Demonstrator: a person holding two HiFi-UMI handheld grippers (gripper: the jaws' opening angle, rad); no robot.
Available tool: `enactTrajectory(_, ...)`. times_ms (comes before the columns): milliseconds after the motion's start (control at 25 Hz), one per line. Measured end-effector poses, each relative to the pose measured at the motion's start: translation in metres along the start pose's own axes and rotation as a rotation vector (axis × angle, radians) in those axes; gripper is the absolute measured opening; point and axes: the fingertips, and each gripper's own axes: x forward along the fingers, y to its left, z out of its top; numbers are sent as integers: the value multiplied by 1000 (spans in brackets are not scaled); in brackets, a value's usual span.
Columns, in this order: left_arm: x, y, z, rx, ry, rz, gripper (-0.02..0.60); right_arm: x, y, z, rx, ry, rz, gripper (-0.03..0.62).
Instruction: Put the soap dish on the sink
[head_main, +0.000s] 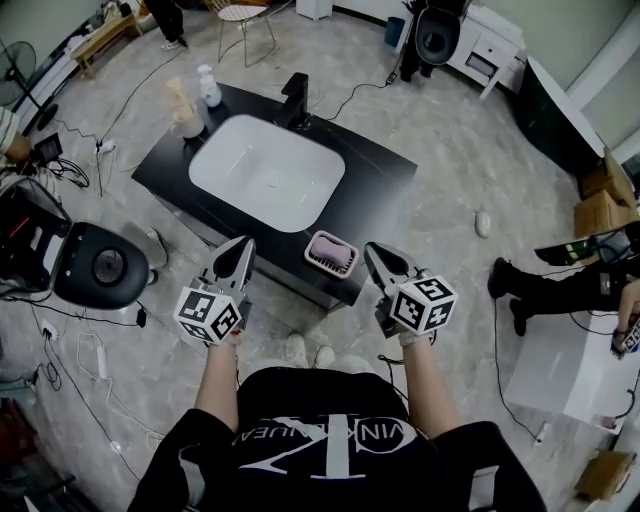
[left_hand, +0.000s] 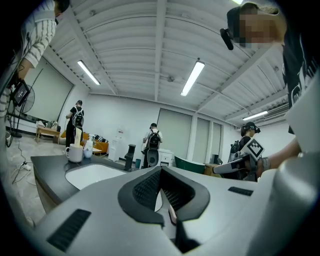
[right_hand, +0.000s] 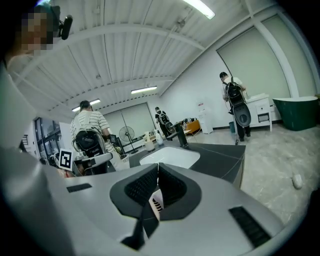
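A pink and white soap dish (head_main: 331, 253) sits on the near right corner of the black counter (head_main: 380, 180), in front of the white sink basin (head_main: 267, 172). My left gripper (head_main: 245, 246) hovers just left of the dish, off the counter's front edge, its jaws together with nothing in them. On the dish's right, my right gripper (head_main: 371, 251) is also shut and empty. Both grippers are apart from the dish. In the left gripper view the left gripper (left_hand: 160, 169) points level across the basin (left_hand: 95, 173). The right gripper (right_hand: 158, 166) faces the basin (right_hand: 170, 156) too.
A black faucet (head_main: 295, 100) stands behind the basin. At the counter's far left are a cup (head_main: 187, 120) and a pump bottle (head_main: 209, 86). A black round machine (head_main: 105, 265) and cables lie on the floor at left. A person's legs (head_main: 540, 290) and a white table (head_main: 565, 365) are at right.
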Motion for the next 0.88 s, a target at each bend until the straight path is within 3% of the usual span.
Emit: enactTrajectory(880,0,7,42,51,-100,16,15,1,11,34,-83,-113,-7,26)
